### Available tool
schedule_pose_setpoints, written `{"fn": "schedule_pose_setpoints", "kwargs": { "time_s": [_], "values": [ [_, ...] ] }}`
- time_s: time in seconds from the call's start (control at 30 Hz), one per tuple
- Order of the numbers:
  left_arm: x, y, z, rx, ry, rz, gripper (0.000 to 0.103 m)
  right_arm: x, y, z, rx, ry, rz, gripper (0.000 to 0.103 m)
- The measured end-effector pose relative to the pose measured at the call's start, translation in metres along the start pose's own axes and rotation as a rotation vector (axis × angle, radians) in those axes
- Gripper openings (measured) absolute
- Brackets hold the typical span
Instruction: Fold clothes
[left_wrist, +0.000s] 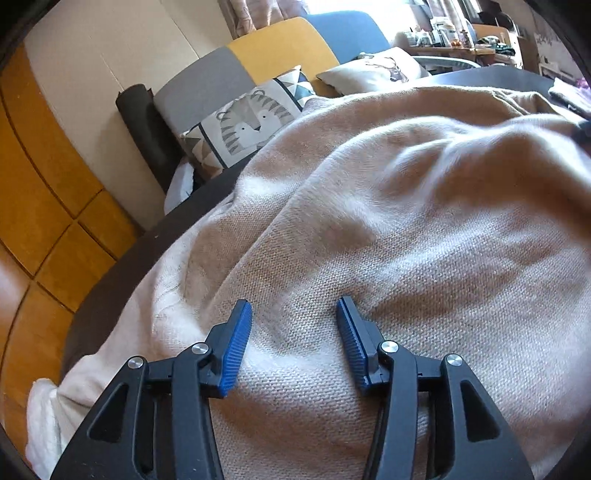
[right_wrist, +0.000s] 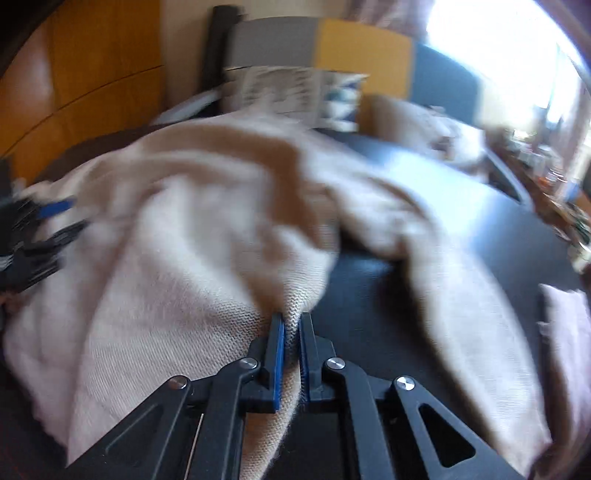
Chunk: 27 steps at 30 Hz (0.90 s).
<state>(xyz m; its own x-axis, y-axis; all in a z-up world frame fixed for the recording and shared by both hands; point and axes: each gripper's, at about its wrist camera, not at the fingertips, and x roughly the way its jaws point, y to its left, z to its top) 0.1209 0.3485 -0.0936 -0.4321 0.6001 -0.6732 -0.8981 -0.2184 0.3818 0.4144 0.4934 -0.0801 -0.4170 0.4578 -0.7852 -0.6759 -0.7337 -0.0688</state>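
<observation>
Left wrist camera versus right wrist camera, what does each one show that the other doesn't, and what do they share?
Only the left wrist view shows the left gripper close up, fingers spread apart above the beige knit garment, gripping nothing, and a sharp tiger-print cushion. Only the right wrist view shows the right gripper pinching a fold of that garment, plus a wide bare stretch of dark table. Both show the garment spread over the table and the grey, yellow and blue sofa back.
</observation>
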Motion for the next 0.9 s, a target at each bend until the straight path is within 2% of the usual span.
{"fn": "schedule_pose_setpoints", "kwargs": {
  "time_s": [0.07, 0.17, 0.2, 0.27, 0.3, 0.33, 0.4, 0.43, 0.47, 0.5, 0.57, 0.63, 0.67, 0.73, 0.83, 0.9],
  "values": [
    [0.001, 0.002, 0.000, -0.013, 0.004, -0.015, 0.051, 0.000, -0.032, 0.002, 0.068, -0.006, -0.060, 0.006],
    [-0.004, -0.004, 0.003, 0.020, 0.015, 0.015, 0.051, 0.018, -0.055, -0.002, 0.127, 0.054, 0.031, 0.008],
    [-0.006, -0.006, 0.005, 0.032, 0.019, 0.026, 0.051, 0.019, -0.056, -0.006, 0.138, 0.049, 0.045, 0.009],
    [-0.014, -0.011, 0.008, 0.025, 0.019, 0.025, 0.051, 0.011, -0.055, -0.003, 0.139, 0.023, 0.015, 0.019],
    [-0.020, -0.013, 0.011, 0.001, 0.015, 0.008, 0.051, -0.003, -0.053, -0.001, 0.143, -0.034, -0.031, 0.020],
    [-0.027, -0.016, 0.014, -0.024, 0.010, -0.008, 0.051, -0.012, -0.052, -0.002, 0.146, -0.079, -0.030, 0.020],
    [-0.035, -0.026, 0.019, -0.051, 0.005, -0.074, 0.051, -0.028, -0.042, 0.001, 0.134, -0.152, 0.054, 0.020],
    [-0.034, -0.036, 0.021, -0.037, 0.017, -0.087, 0.051, -0.028, -0.032, 0.002, 0.095, -0.150, 0.082, 0.020],
    [-0.032, -0.046, 0.020, -0.009, 0.029, -0.082, 0.051, -0.028, -0.021, 0.002, 0.057, -0.147, 0.110, 0.020],
    [-0.031, -0.056, 0.018, 0.033, 0.008, -0.044, 0.051, -0.020, -0.006, 0.004, -0.014, -0.104, 0.104, 0.020],
    [-0.035, -0.070, 0.009, 0.146, -0.060, 0.036, 0.051, -0.003, 0.014, 0.001, -0.091, -0.026, 0.083, 0.020],
    [-0.038, -0.073, -0.001, 0.246, -0.112, 0.070, 0.051, 0.014, 0.031, -0.009, -0.107, 0.054, 0.139, 0.021],
    [-0.038, -0.071, -0.004, 0.266, -0.121, 0.070, 0.051, 0.020, 0.039, -0.014, -0.104, 0.084, 0.174, 0.021],
    [-0.033, -0.053, -0.009, 0.262, -0.109, 0.053, 0.051, 0.014, 0.052, -0.021, -0.091, 0.062, 0.184, 0.020],
    [-0.023, -0.023, -0.013, 0.246, -0.084, 0.016, 0.051, 0.011, 0.054, -0.028, -0.005, 0.078, 0.346, 0.027],
    [-0.023, -0.017, -0.009, 0.246, -0.057, 0.004, 0.052, 0.008, 0.048, -0.031, 0.030, 0.077, 0.401, 0.027]
  ]
}}
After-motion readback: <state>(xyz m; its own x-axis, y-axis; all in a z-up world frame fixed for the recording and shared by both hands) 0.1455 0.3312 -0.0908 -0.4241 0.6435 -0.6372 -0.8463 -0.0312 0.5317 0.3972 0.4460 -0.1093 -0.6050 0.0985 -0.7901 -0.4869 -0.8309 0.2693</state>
